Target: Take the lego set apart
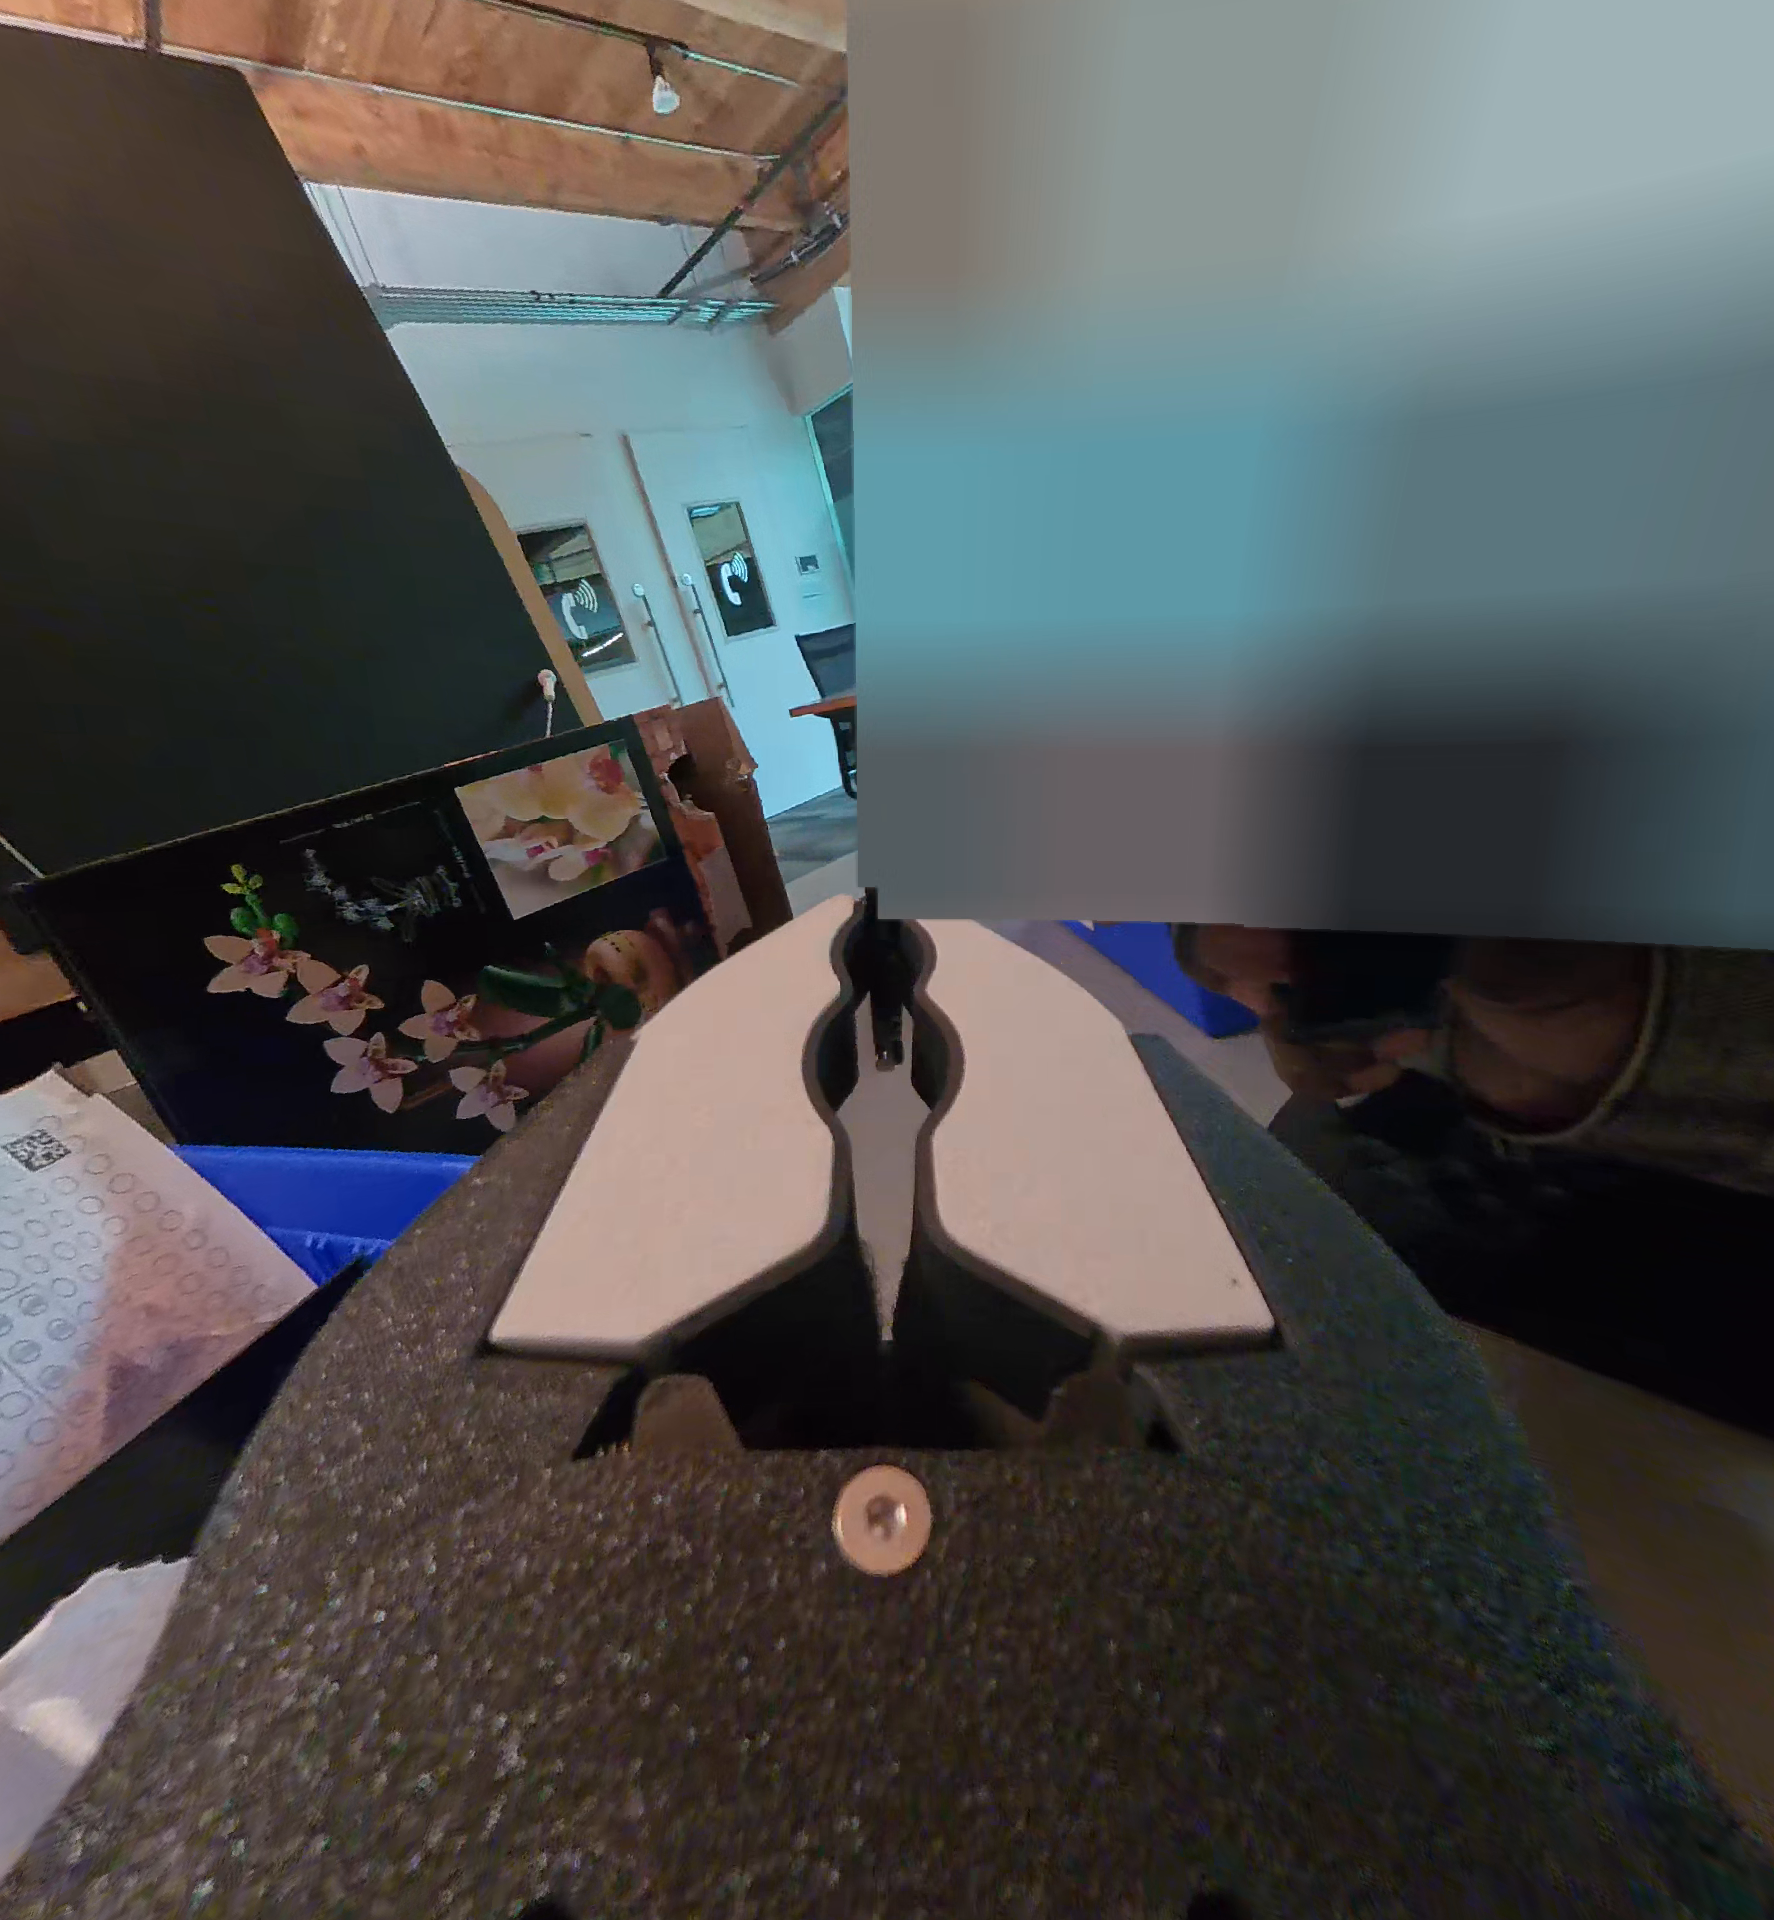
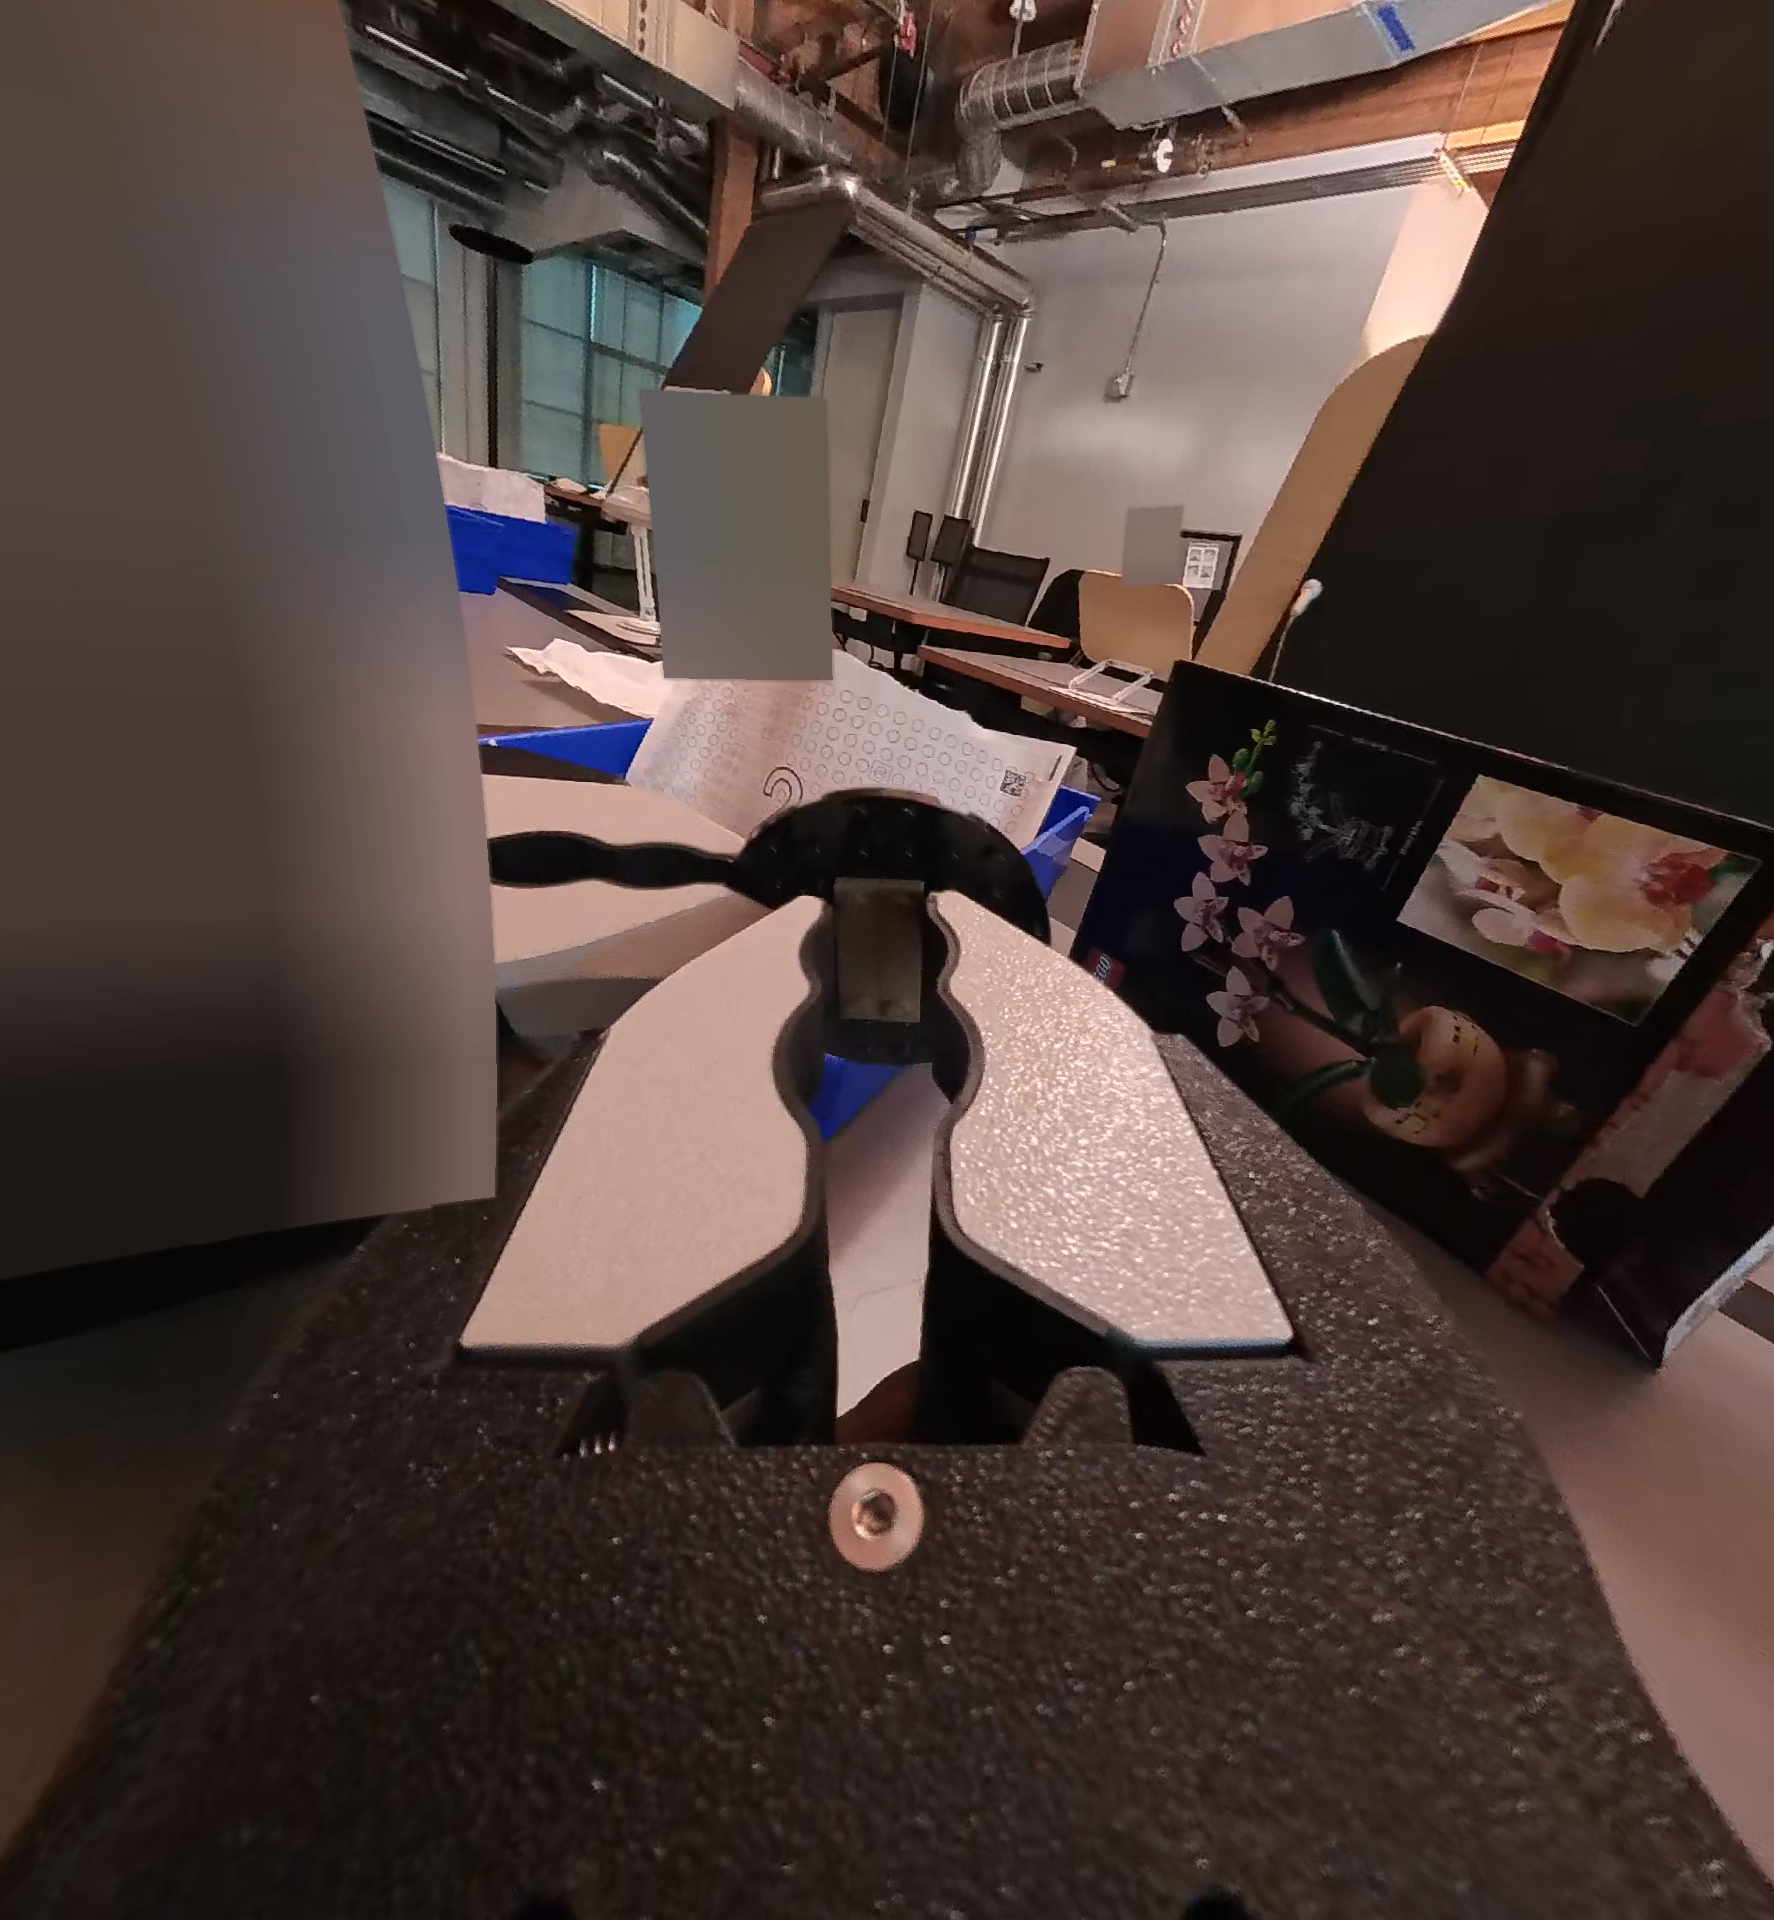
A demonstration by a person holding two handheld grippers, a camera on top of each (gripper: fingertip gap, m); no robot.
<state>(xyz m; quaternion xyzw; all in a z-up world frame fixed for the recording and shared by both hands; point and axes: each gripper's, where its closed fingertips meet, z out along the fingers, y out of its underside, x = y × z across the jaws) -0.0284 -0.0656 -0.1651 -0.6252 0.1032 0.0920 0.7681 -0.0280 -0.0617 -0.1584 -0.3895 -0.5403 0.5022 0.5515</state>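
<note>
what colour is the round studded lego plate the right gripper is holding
Black round studded lego plate, clearest in the right wrist view.

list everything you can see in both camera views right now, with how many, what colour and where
Lego piece: one, black, round and studded, clamped in both grippers.
Set box: one, black with orchid pictures, standing on the table, right in the right wrist view.
Bins: at least two, blue, behind the grippers.
Paper bag: one, white with circles, in the nearer bin.
Backdrop board: one, black, behind the box.
Left gripper: grey fingers, shut on the piece's edge.
Right gripper: grey fingers, shut on the piece.
</note>
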